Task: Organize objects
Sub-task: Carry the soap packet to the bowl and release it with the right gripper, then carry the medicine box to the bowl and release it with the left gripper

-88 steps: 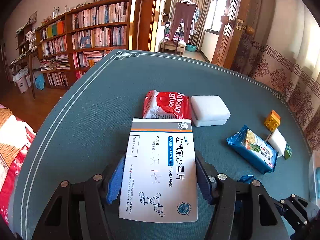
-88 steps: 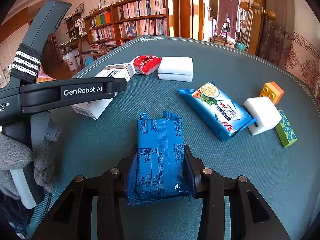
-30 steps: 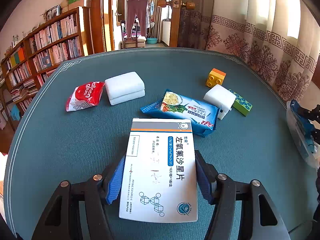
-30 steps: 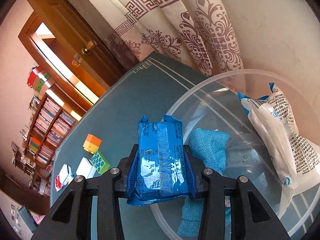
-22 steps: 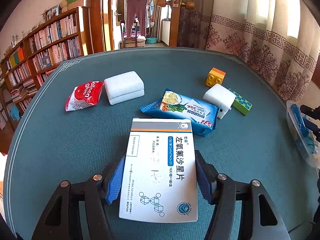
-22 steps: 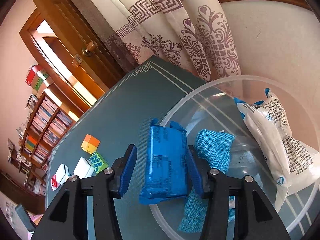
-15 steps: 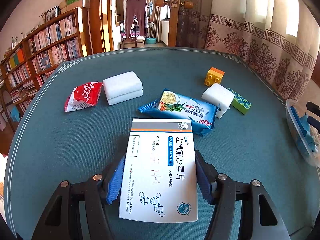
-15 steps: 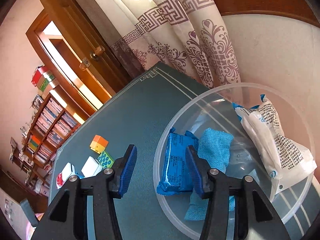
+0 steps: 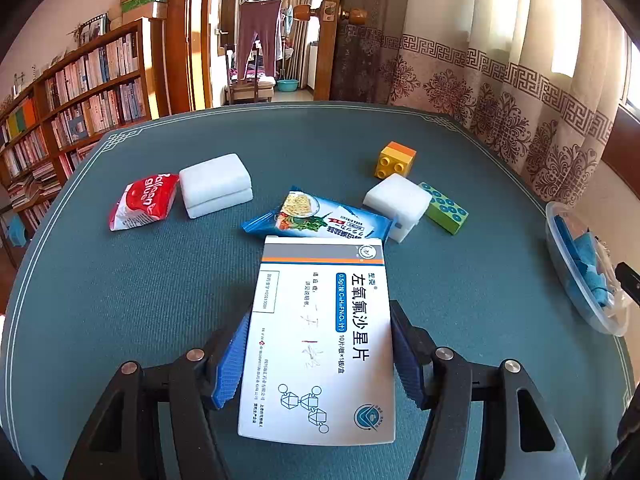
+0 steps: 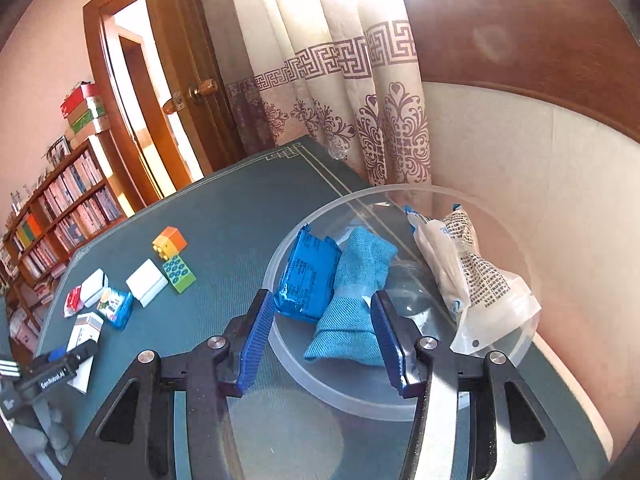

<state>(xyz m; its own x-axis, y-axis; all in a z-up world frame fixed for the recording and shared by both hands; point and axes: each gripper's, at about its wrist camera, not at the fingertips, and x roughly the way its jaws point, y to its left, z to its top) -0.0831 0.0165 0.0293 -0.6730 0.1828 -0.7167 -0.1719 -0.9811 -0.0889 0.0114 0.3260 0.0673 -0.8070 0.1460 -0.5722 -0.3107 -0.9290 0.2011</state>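
The left gripper (image 9: 320, 344) is pinching a white medicine box (image 9: 320, 336) between its blue jaws, holding it over the near part of the green tabletop (image 9: 140, 280). Just past the box a blue snack packet (image 9: 316, 218) is lying, and a white foam block (image 9: 398, 202) is sitting right beside it. A green brick (image 9: 444, 208) is touching that block, and a yellow and orange brick (image 9: 395, 159) is standing a bit farther off. To the left, a red packet (image 9: 144, 202) is lying next to a white sponge (image 9: 216, 185).

The right gripper (image 10: 326, 334) is hanging over the near edge of a clear bowl (image 10: 400, 400) at the right side of the tabletop, with its jaws spread and nothing between them. In the bowl a blue wrapped packet (image 10: 308, 276) is leaning on a blue cloth (image 10: 354, 308), and a white bag (image 10: 468, 272) is resting at the far right side.

Patterned curtains (image 9: 500, 92) are hanging behind the tabletop. A bookshelf (image 9: 80, 92) is standing on the left, by an open wooden door (image 9: 344, 28).
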